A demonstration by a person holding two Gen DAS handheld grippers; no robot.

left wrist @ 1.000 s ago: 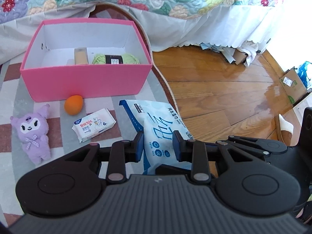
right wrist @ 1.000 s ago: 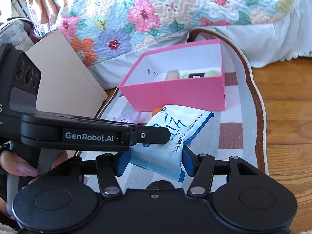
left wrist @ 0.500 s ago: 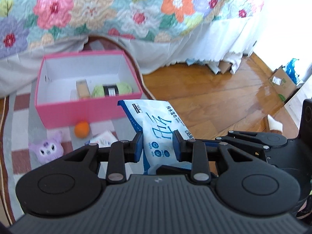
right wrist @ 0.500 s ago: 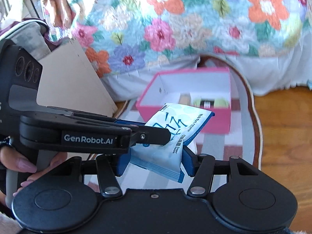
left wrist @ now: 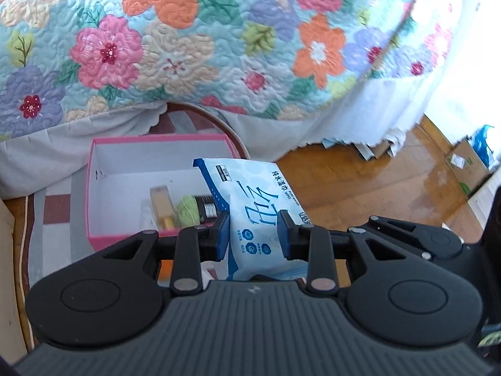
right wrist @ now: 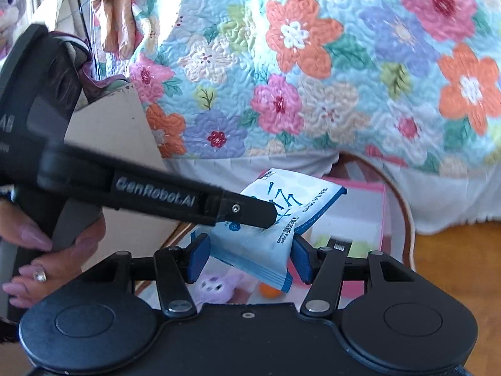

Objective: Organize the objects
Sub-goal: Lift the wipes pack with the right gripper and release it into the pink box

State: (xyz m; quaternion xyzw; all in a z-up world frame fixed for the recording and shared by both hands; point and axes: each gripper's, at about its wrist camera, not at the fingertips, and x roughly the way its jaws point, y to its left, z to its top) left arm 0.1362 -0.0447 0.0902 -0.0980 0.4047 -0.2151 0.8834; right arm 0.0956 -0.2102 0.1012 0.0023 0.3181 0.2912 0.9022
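Note:
A blue-and-white pack of wet wipes point(left wrist: 250, 206) hangs in the air, gripped from two sides. My left gripper point(left wrist: 253, 235) is shut on its lower half. My right gripper point(right wrist: 249, 257) is shut across the pack point(right wrist: 281, 216) from the other side, and the left gripper's finger point(right wrist: 247, 210) crosses over it. Behind and below the pack stands the open pink box point(left wrist: 94, 194), holding a green yarn ball point(left wrist: 188, 211) and a beige item point(left wrist: 161, 203). The pack hides the box's right part.
The floral quilt point(left wrist: 188, 47) of a bed hangs right behind the box. A purple plush point(right wrist: 216, 285) and an orange ball point(right wrist: 269, 289) lie on the rug below. A cardboard sheet point(right wrist: 119, 131) leans at the left. Wooden floor point(left wrist: 375, 188) lies to the right.
Both grippers have risen with the wipes pack, which now overlaps the pink box in view. The plush, the orange ball and the small white pack have dropped out of the left wrist view.

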